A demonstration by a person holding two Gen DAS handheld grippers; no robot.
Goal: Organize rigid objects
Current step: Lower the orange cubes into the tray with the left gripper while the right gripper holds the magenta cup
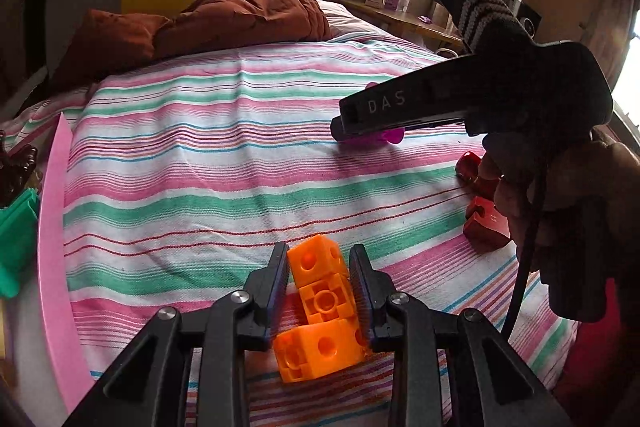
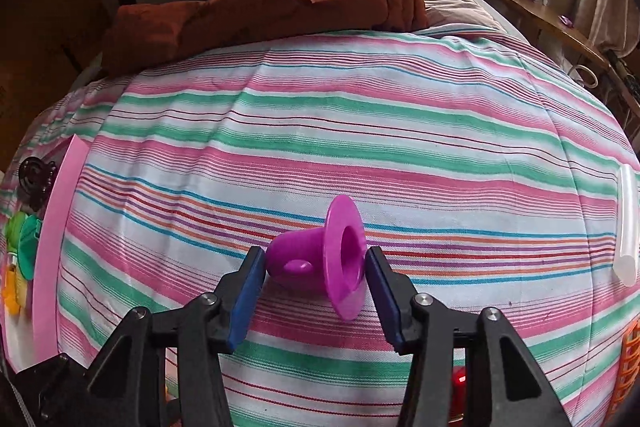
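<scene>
My left gripper point(image 1: 320, 267) is shut on an orange block piece point(image 1: 322, 311) made of three linked cubes, held over the striped bedsheet. My right gripper point(image 2: 316, 267) straddles a purple flanged plastic part point(image 2: 320, 259) that lies on its side on the sheet; its blue pads point(image 2: 246, 295) touch or nearly touch the part's two ends. In the left wrist view the right gripper point(image 1: 340, 125) shows at upper right, lowered onto the purple part point(image 1: 390, 135). Red blocks point(image 1: 484, 219) lie on the sheet by the right hand.
A pink tray rim point(image 1: 54, 227) with green and dark toys point(image 1: 16, 223) runs along the left; it also shows in the right wrist view point(image 2: 50, 259). A brown quilt point(image 1: 240, 11) lies at the far end of the bed. A clear tube point(image 2: 626, 223) and orange grid piece point(image 2: 630, 359) lie at right.
</scene>
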